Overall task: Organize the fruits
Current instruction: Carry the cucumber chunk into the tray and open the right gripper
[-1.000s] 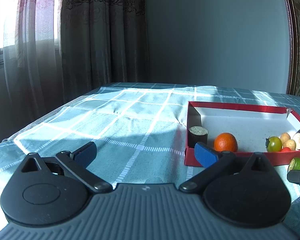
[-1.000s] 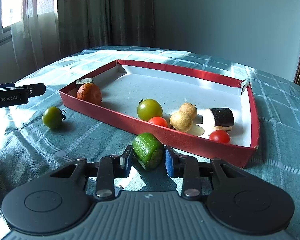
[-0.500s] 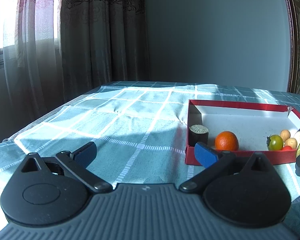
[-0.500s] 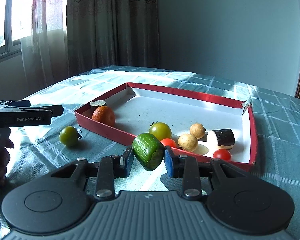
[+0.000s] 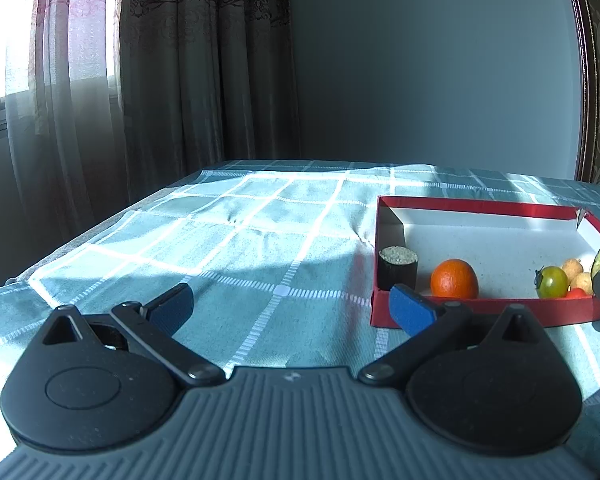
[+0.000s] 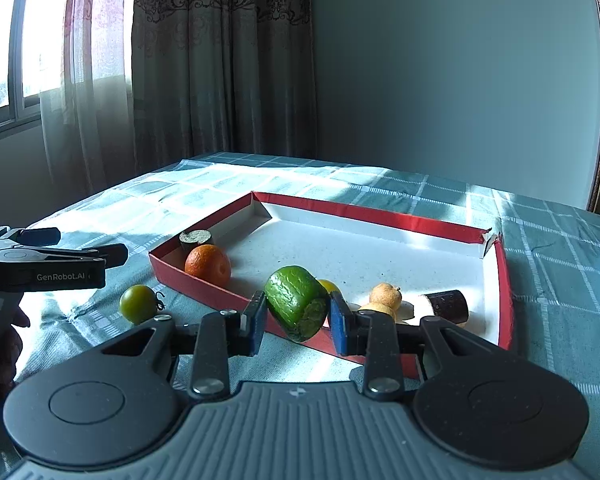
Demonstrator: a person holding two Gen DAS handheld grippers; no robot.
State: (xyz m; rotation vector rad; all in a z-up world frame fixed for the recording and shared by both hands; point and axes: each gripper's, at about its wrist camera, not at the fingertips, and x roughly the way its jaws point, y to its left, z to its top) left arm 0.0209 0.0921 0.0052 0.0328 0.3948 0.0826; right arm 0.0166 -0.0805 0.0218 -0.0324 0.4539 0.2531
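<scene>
My right gripper [image 6: 298, 320] is clamped on the cucumber chunk [image 6: 298, 302] above the tray's [image 6: 372, 214] near rim; pads bite off-centre, so it could twist out onto the cloth; left gripper [image 5: 292, 308] wide, idle.

Checked tablecloth [image 6: 560, 320] under red tray [image 6: 380, 214], green tomato [image 6: 138, 303]

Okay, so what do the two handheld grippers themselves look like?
Both match: the right gripper and left gripper have ribbed grey bodies, two round black discs, black link arms with silver pins, and blue-padded fingers. White "GenRobot.AI" lettering runs along the left one's side, seen from the right camera.
</scene>
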